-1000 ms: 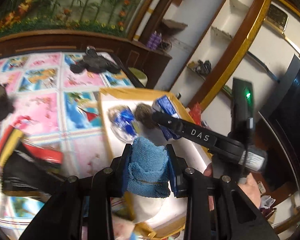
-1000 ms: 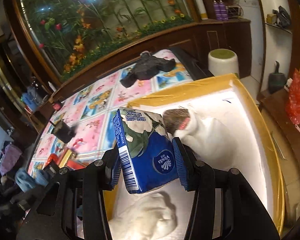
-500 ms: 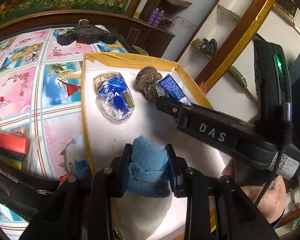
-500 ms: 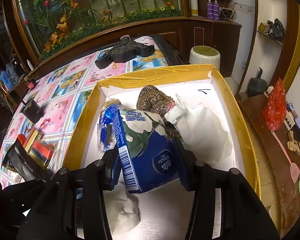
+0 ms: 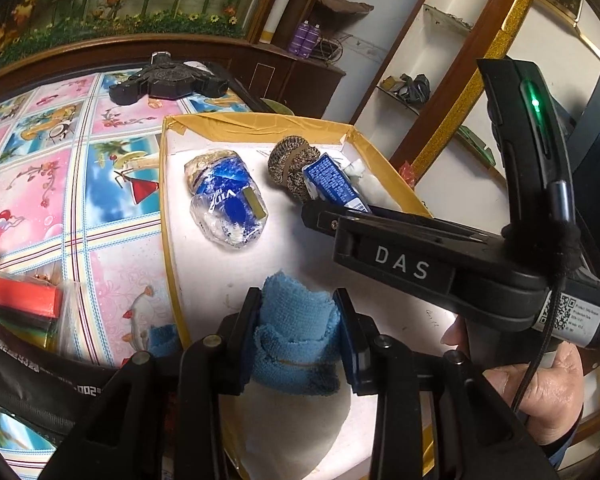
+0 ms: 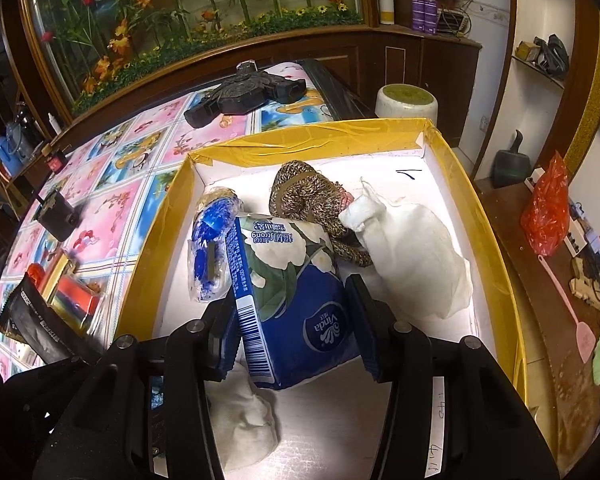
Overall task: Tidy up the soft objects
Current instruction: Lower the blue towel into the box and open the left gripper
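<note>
A yellow-rimmed white box (image 5: 168,200) (image 6: 308,136) lies on the patterned table. My left gripper (image 5: 296,300) is low over its near end, jaws opening, with a rolled blue cloth (image 5: 296,340) still between the pads and resting on a white cloth (image 5: 292,420). My right gripper (image 6: 290,296) is shut on a blue tissue pack (image 6: 300,320), which hangs just above the box floor. In the left wrist view the right gripper's black body crosses the box with the tissue pack (image 5: 334,184) at its tip. A clear-wrapped blue pack (image 6: 210,248), a brown knitted piece (image 6: 308,196) and a second white cloth (image 6: 412,256) lie inside.
A black device (image 6: 244,92) sits at the table's far end. A red box (image 5: 16,296) and a black packet (image 6: 40,320) lie left of the yellow-rimmed box. A green-topped stool (image 6: 406,98) stands beyond the table, and a red bag (image 6: 548,216) lies on the brown surface to the right.
My left gripper came down into the box with the blue cloth, and its jaws stand slightly wider. My right gripper tipped downward, bringing the tissue pack lower over the box floor.
</note>
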{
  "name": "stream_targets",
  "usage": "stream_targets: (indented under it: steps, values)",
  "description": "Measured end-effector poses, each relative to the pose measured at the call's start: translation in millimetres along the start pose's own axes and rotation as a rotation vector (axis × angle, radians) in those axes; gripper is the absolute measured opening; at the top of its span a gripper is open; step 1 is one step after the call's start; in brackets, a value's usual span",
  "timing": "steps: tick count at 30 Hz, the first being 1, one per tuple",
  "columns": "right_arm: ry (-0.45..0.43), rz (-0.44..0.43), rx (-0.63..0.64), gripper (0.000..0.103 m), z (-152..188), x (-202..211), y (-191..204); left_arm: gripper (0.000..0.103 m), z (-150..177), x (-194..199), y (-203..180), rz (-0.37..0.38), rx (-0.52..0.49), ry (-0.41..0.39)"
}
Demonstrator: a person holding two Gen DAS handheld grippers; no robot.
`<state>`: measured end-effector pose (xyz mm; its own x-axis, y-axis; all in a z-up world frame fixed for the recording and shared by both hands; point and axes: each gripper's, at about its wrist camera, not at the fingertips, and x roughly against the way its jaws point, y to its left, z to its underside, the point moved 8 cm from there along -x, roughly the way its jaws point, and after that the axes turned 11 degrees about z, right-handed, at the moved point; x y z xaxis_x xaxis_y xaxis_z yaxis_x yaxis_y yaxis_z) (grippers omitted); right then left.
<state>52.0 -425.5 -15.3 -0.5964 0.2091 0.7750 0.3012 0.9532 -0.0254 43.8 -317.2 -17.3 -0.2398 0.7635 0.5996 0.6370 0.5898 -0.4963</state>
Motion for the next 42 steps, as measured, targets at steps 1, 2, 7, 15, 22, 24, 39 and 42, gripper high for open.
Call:
stream_targets:
  steps: [1,2,7,15,22,24,39,42]
  values:
    - [0.0,0.002,0.0,0.049,-0.1,0.1,-0.1,0.039,-0.7,0.2,-1.0,0.0,-0.004,-0.002]
    - [-0.002,0.004,0.001,0.049,-0.2,0.6,0.0,0.041,-1.0,1.0,-2.1,0.0,-0.007,-0.007]
    - [-0.027,-0.013,-0.014,0.049,-3.6,7.4,-0.3,0.047,-3.7,3.3,-1.4,0.008,0.004,-0.021]
    - [-0.086,-0.043,-0.057,0.049,-11.8,22.2,-3.9,0.053,-10.6,14.1,-2.3,0.019,0.011,-0.074]
    - [-0.228,-0.178,-0.146,0.049,-26.5,56.0,-8.1,0.053,-14.2,19.9,-6.8,0.004,-0.027,-0.109]
    - [-0.259,-0.227,-0.168,0.049,-29.6,64.0,-7.5,0.053,-14.7,21.5,-6.9,0.002,-0.03,-0.116]
    - [-0.325,-0.37,-0.191,0.049,-34.4,80.4,8.7,0.053,-13.7,53.9,-7.3,0.011,-0.02,-0.164]
    - [-0.351,-0.367,-0.179,0.049,-35.2,83.9,12.0,0.053,-9.5,68.7,-8.9,0.008,-0.043,-0.163]
